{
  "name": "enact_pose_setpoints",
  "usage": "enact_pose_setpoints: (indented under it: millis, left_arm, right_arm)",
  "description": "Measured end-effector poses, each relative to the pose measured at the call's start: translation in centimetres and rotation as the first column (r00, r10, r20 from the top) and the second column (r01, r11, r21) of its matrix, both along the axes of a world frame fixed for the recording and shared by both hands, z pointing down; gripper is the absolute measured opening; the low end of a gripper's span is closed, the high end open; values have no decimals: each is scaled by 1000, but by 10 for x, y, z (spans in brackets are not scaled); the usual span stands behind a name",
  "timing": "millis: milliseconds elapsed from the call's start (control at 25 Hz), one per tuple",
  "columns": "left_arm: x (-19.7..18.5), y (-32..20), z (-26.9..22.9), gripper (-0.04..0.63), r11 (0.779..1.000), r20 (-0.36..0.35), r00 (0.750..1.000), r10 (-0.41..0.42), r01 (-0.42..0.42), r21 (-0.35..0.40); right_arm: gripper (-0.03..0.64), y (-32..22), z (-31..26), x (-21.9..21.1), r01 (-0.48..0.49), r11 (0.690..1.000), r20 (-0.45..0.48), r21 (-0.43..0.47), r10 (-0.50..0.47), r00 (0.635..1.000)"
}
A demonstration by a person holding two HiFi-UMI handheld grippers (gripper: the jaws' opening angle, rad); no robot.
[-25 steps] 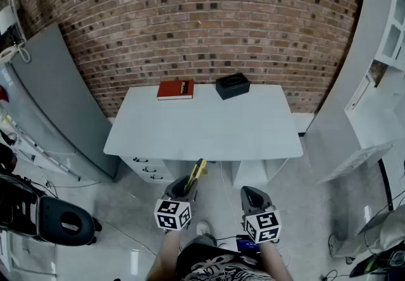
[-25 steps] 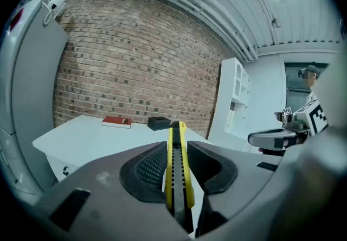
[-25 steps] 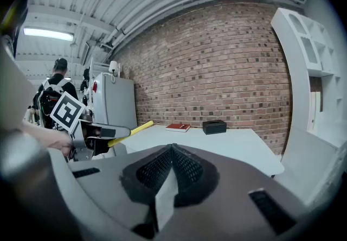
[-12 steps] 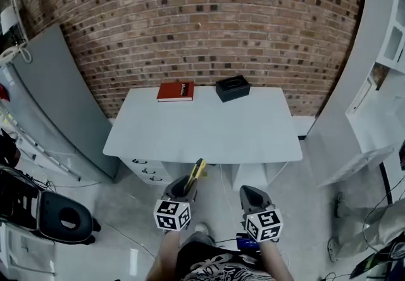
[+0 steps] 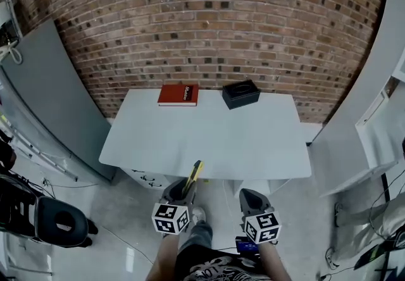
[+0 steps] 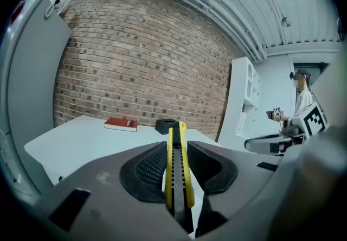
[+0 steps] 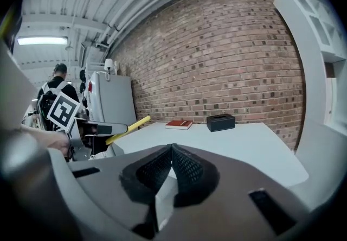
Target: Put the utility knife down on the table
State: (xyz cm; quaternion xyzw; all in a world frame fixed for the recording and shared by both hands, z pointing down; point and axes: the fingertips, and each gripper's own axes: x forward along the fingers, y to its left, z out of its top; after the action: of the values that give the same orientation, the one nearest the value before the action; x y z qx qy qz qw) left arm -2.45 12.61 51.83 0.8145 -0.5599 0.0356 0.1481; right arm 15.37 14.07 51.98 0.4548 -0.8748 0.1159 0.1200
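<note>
left gripper (image 5: 182, 189) clamps utility knife (image 5: 193, 174) | tip at table (image 5: 253, 140) near edge | right gripper (image 5: 249, 195) closed, empty

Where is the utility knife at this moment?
The utility knife is clamped in the left tongs, low and left of centre in the head view, pointing toward the near edge of the white table.

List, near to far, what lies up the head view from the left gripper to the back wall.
left gripper → utility knife held in its fingers → white table → red book → brick wall
</note>
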Motion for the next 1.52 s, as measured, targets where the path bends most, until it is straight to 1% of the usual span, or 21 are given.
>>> enact_pose_setpoints:
  millis: [160, 440, 560, 680, 880, 1120, 1520]
  left_arm:
    - [-22, -65, 3, 120, 1000, -5, 1000, 16, -16, -13]
    - [-63, -183, 4, 120, 996, -26, 997, 71, -73, -50]
    - [-76, -223, 4, 120, 994, -40, 995, 93, -95, -59]
    - [-82, -252, 3, 120, 991, -49, 992, 117, -120, -67]
    - [-77, -278, 8, 120, 984, -62, 985, 158, -163, -78]
    - [-69, -292, 7, 120, 981, -71, 981, 179, -184, -68]
    - [-67, -301, 15, 120, 981, -80, 983, 166, -173, -86]
  right_arm:
    - [0, -63, 8, -18, -27, 999, -18, -29, 27, 999]
    - [1, -174, 9, -69, -57, 996, -53, -70, 53, 997]
    - [0, -207, 7, -82, -78, 994, -66, -79, 73, 995]
    - [2, -231, 6, -85, -114, 990, -71, -87, 108, 992]
    - [2, -250, 3, -83, -157, 984, -72, -88, 151, 986]
    - [2, -254, 8, -74, -184, 978, -74, -97, 177, 981]
    - [2, -261, 18, -67, -177, 977, -67, -115, 170, 983]
